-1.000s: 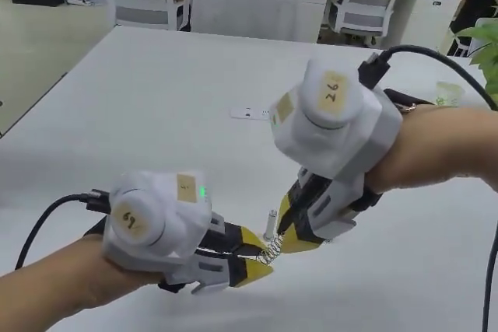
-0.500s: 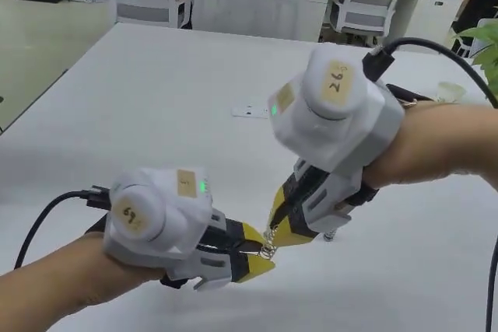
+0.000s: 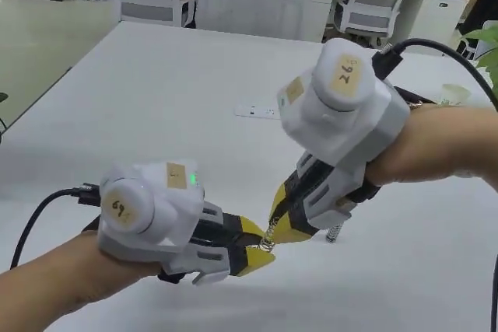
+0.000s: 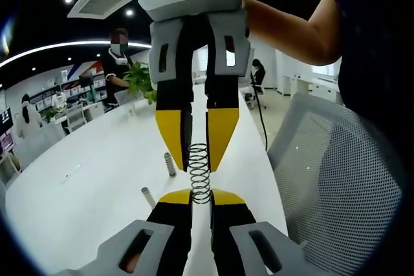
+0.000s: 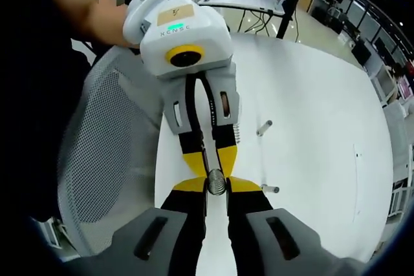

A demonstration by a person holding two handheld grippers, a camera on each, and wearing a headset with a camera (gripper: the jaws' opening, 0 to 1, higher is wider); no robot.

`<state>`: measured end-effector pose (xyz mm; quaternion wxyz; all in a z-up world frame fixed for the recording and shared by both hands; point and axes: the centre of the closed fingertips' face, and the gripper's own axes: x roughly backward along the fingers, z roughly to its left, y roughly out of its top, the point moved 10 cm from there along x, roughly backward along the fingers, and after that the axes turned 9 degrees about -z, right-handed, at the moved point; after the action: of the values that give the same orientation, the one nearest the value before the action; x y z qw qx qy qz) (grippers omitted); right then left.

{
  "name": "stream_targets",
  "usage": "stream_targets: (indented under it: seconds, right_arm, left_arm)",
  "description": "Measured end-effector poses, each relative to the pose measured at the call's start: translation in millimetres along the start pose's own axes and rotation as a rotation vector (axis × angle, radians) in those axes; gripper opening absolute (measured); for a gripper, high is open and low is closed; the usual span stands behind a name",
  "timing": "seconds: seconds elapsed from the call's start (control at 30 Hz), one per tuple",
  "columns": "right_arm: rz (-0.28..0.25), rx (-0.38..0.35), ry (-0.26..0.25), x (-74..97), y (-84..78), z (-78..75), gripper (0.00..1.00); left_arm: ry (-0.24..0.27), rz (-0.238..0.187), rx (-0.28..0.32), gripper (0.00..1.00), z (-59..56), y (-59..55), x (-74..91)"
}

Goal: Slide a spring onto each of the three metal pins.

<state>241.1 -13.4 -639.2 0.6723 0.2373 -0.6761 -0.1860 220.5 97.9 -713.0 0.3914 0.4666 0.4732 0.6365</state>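
A small steel spring (image 4: pixel 199 171) stretches between the two grippers, tip to tip. My left gripper (image 4: pixel 201 196) is shut on its near end, and my right gripper (image 5: pixel 217 187) is shut on the other end, where the spring (image 5: pixel 217 182) shows end-on. In the head view the left gripper (image 3: pixel 261 253) comes in from the lower left and the right gripper (image 3: pixel 274 232) from above, just over the white table (image 3: pixel 156 99). A pin wearing a spring (image 4: pixel 169 163) stands beside a bare pin (image 4: pixel 148 196). That sprung pin (image 3: pixel 333 232) stands just right of the right gripper.
A white power strip (image 3: pixel 256 111) lies mid-table. Office chairs (image 3: pixel 375 1) stand beyond the far edge, and a mesh chair (image 4: pixel 336 179) is by the near edge. Cables trail from both grippers. A plant (image 3: pixel 482 44) is at the right.
The right gripper has come down closer to the left one and now pinches the spring's far end. The bare pin seen beside its tip earlier is now hidden behind it.
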Motion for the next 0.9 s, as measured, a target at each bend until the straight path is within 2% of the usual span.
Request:
stream_targets:
  seconds: [0.57, 0.73, 0.9]
  right_arm:
    - [-0.006, -0.001, 0.009, -3.8, -0.5, 0.3, 0.09]
    - [0.000, 0.002, 0.014, -3.5, -0.5, 0.7, 0.09]
    - [0.008, 0.003, 0.013, -5.8, -0.5, 0.0, 0.09]
  left_arm:
    - [0.008, -0.040, 0.019, 0.02, 0.2, 10.9, -0.2]
    - [0.005, -0.029, 0.005, 0.02, -0.5, 10.8, -1.3]
    - [0.007, -0.029, 0.019, 0.02, 0.5, 8.8, -1.1]
